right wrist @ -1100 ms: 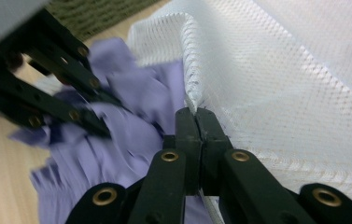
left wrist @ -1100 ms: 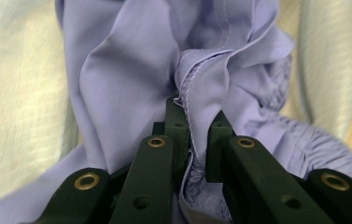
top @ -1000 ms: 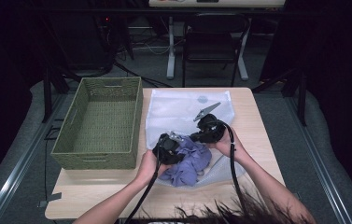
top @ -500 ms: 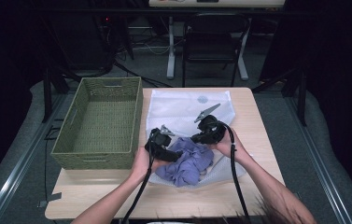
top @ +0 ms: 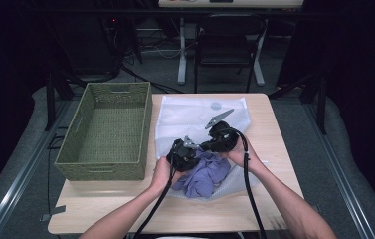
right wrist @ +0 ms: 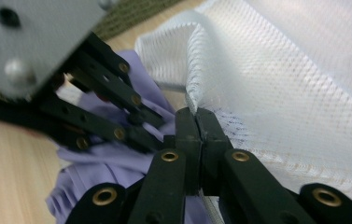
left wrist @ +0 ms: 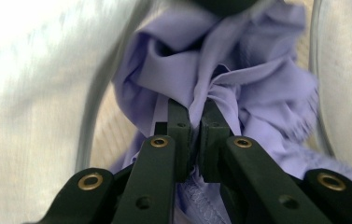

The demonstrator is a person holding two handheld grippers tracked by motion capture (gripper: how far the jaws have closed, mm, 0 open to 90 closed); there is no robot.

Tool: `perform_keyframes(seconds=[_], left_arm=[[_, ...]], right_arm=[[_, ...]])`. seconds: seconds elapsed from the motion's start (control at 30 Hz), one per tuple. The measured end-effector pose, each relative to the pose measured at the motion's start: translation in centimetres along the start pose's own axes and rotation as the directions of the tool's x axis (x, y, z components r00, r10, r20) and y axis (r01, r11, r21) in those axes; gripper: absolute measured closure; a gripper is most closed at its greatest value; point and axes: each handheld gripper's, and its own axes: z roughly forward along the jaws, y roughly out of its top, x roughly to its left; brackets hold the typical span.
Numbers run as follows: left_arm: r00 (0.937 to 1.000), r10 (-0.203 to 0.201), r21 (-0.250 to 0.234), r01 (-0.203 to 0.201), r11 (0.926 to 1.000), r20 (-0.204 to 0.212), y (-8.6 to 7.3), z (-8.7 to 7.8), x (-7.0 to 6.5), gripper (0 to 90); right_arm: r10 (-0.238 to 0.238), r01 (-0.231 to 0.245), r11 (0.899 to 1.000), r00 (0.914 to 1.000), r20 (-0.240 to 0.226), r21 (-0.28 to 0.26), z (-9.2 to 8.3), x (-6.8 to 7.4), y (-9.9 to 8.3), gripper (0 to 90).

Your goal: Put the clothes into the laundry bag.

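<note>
Both forearms bare, no sleeves showing in the high view.

Left gripper (left wrist: pixel 194 123): matte black, two straight jaws on black link bars. Brass-ringed pivot holes at each joint, plus smaller plain holes along the bars. Flat square-edged pads. A grey three-cornered plate with a rounded silver stud sits on its top. Black cable trails from its body toward the table's near edge.

Right gripper (right wrist: pixel 196 128): same black build, same brass-ringed pivots, same blocky pads. Grey pointed plate on top. Black cable loops off its body and runs back along the forearm.
</note>
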Motion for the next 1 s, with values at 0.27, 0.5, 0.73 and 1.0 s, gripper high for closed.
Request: perform_keyframes(seconds=[0.27, 0.5, 0.73, 1.0], left_arm=[[0.9989, -0.045, 0.04, 0.046, 0.9982, -0.011, -0.7, -0.5, 1.1, 54.6], [0.9994, -0.026, 0.036, 0.025, 0.9991, 0.021, -1.7, -3.5, -0.5, 25.7], [0.9998, 0.007, 0.128, -0.009, 0.9918, 0.018, -2.8, -0.1, -0.9, 39.6], [0.9996, -0.005, 0.09, 0.003, 0.9959, 0.028, -2.8, 0.8, -0.5, 86.9]], right_arm=[[0.008, -0.008, 0.999, 1.0, 0.002, 0.043, 0.0, -0.2, -0.9, 89.7], [0.002, -0.002, 0.998, 1.0, -0.001, 0.059, 0.3, -0.4, -1.1, 89.7], [0.015, -0.015, 0.998, 0.9999, -0.006, 0.057, 1.0, 0.0, -1.3, 89.7], [0.015, -0.014, 0.999, 0.9997, -0.018, 0.047, 0.4, -0.1, -1.1, 89.7]])
